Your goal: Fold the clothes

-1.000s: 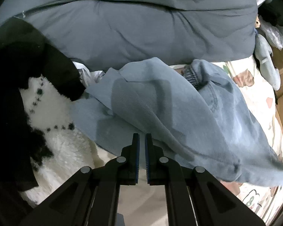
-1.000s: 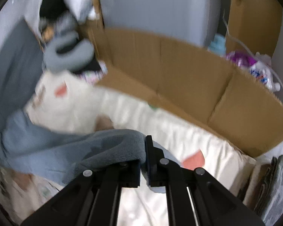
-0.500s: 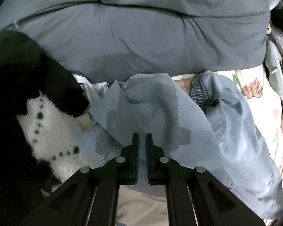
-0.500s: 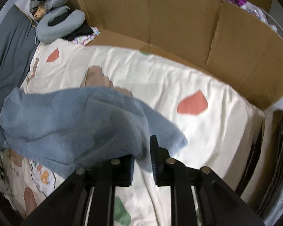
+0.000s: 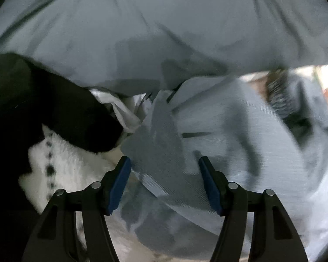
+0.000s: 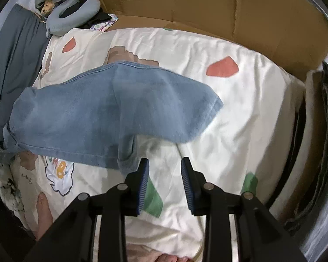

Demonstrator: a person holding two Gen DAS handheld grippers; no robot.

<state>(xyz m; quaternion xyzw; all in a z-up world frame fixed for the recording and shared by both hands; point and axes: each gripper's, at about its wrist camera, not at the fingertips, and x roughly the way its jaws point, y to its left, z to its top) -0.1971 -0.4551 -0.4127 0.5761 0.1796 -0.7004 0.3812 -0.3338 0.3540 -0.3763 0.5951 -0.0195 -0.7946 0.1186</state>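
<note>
Light blue denim trousers (image 6: 111, 113) lie spread across the patterned cream bed sheet (image 6: 240, 113), with a folded edge just left of my right gripper (image 6: 165, 161). The right jaws are opening and only the sheet shows between them. In the left wrist view the same denim (image 5: 218, 144) is blurred and bunched under my left gripper (image 5: 164, 163). The left jaws are opening wide, the cloth lies below the gap, and the blue pads (image 5: 120, 181) do not press on it.
A grey duvet (image 5: 164, 32) fills the far side, with a black garment (image 5: 43, 104) and a white fluffy one (image 5: 72, 170) to the left. Cardboard walls (image 6: 240, 11) border the bed. A grey neck pillow (image 6: 76, 11) and folded grey cloth (image 6: 325, 131) lie at the edges.
Both grippers were shut on the denim a second ago and now stand apart. The denim has dropped onto the bed, and both grippers have moved lower and tilted further down.
</note>
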